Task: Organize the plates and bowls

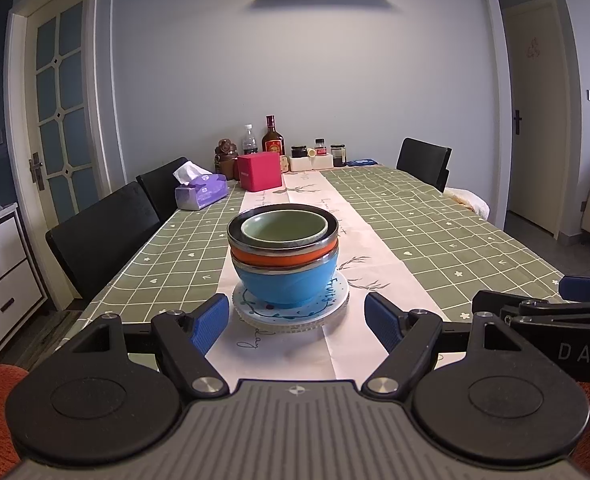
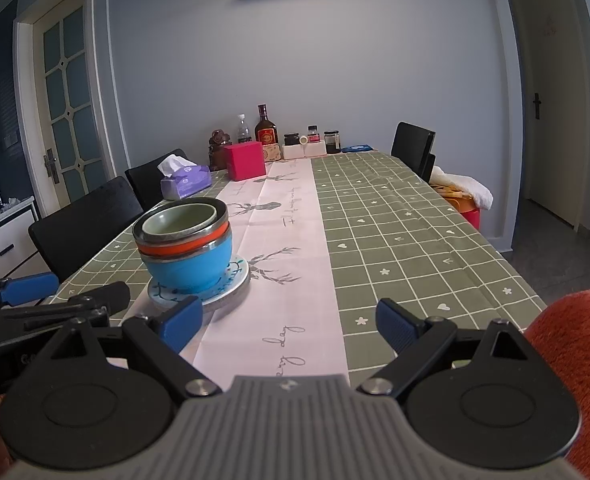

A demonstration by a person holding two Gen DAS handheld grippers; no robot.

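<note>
Both my claws, left claw (image 1: 297,322) and right claw (image 2: 289,322), gape empty. Ahead, nested bowls (image 1: 283,256) on a plate (image 1: 291,312): heavy, slick, breakable; I'd pinch the plate's rim.

Two low wrist views along the table (image 1: 415,216), sharing the bowl stack (image 1: 283,256).

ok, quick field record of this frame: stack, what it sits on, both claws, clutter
stack: green bowl inside orange bowl inside blue bowl
base: plate on the pale runner
left claw: open, empty, short of the plate
right claw: open, empty, stack to its left
far end: tissue box, red box, bottles and jars by the wall
</note>
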